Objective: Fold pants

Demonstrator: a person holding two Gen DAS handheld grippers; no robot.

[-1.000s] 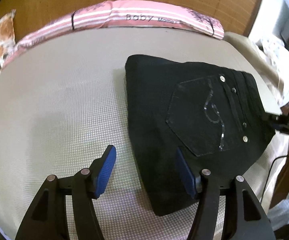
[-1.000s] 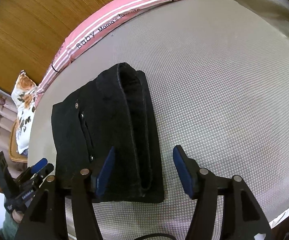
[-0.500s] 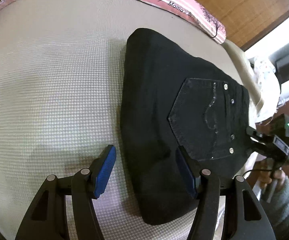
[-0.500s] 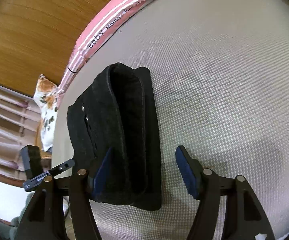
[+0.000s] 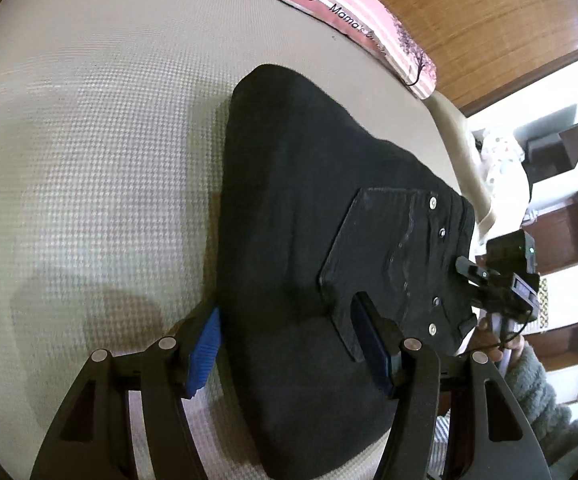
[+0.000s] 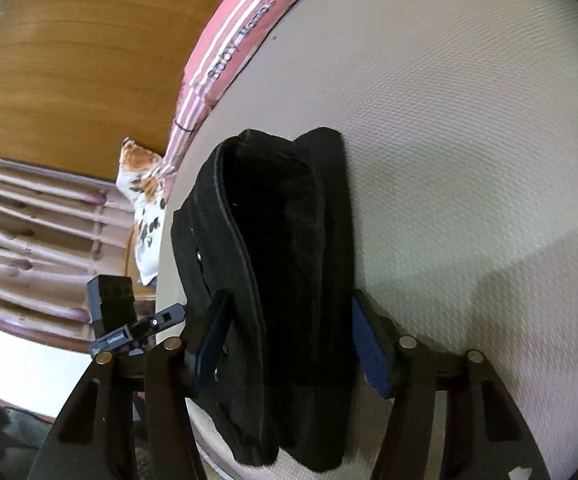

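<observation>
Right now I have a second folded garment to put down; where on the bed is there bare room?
The widest free patch is the beige textured mattress, between the folded black pants and the pink striped cushion. More lies beyond the pants' other side. It is crowded at the near edge, where both grippers straddle the pants.

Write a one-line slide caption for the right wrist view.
Right gripper straddles the end of folded black pants on a beige mattress, its jaws having just been closing around the stacked layers.
</observation>
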